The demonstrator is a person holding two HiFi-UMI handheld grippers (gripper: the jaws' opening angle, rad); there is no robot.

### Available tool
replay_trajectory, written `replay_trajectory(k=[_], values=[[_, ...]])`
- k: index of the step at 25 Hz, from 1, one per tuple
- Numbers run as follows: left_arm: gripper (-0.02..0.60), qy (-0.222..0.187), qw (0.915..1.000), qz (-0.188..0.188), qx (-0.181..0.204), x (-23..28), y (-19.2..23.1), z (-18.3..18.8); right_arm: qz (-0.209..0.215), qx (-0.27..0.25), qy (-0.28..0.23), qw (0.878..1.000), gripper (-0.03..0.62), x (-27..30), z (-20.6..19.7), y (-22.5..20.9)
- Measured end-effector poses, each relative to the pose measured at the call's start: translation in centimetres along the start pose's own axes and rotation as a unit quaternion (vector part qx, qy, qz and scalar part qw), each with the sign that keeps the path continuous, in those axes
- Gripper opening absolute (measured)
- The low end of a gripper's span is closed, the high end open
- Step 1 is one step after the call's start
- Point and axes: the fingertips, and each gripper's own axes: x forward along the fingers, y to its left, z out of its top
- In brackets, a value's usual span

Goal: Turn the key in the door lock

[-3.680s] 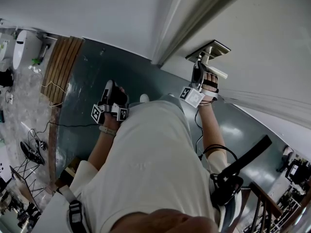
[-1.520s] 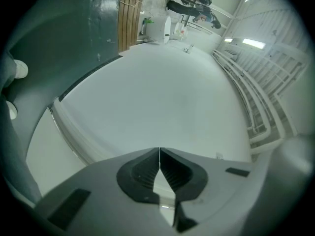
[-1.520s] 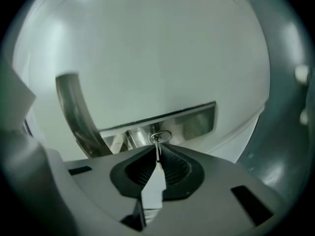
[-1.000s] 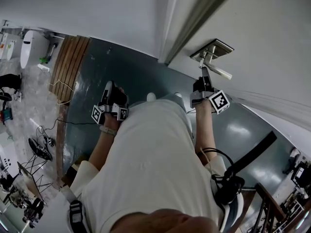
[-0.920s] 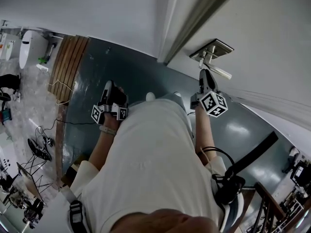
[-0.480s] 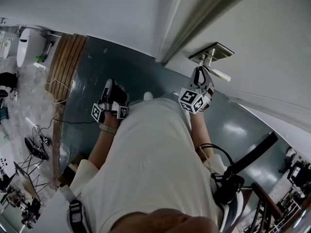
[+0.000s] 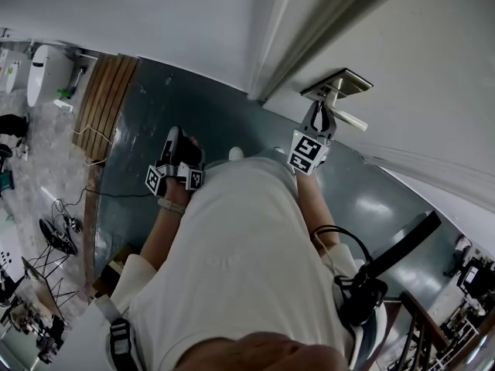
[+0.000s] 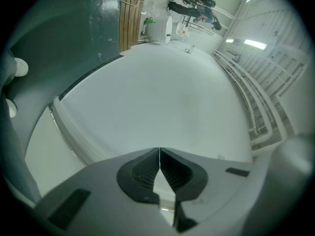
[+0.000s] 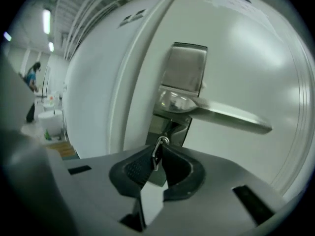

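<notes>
Shirt (image 7: pixel 240 261) fills the near part of the head view, and both forearms reach past it toward the door. The left gripper (image 8: pixel 160 154) is held level off to the side. Its jaws are closed tip to tip with nothing between them. It is probably parked there because the turn needs only one tool, and this keeps it clear of the working arm. The right gripper (image 9: pixel 157 150) does the work. Its pads stand narrow on the flat head of the key (image 9: pixel 155 160), which sits in the lock (image 9: pixel 170 127) just under the handle (image 9: pixel 226 117). These jaws have just been opening a little, yet the key is between the pads and they look to be pressing it. Pinching the flat faces, with the tool pointed along the key's own line, seems chosen so that a roll of the wrist would carry the key round without slipping. A small ring (image 9: pixel 161 141) on the key pokes out above the pads. The handle runs off to the right above the gripper, untouched; coming in from below keeps the lever out of the way. Behind it stands the white door (image 9: pixel 246 48). Farther off lie the dark floor (image 7: pixel 201 107) and a strip of wooden boards (image 7: pixel 104 103).
</notes>
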Motion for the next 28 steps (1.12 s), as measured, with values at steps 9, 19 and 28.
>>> replay_trajectory(k=[9,19,28], values=[[0.008,-0.002,1.0,0.003,0.002,-0.1,0.0,0.1,0.144,0.5,0.014,0.854,0.052,0.3,-0.5,-0.7],[0.008,-0.007,0.9999,0.008,0.003,0.2,0.2,0.4,0.207,0.769,0.025,0.604,0.066,0.3,-1.3,-0.8],[0.008,-0.005,1.0,0.004,0.0,0.0,0.2,0.3,0.188,0.427,0.051,0.883,0.084,-0.6,-0.2,-0.9]])
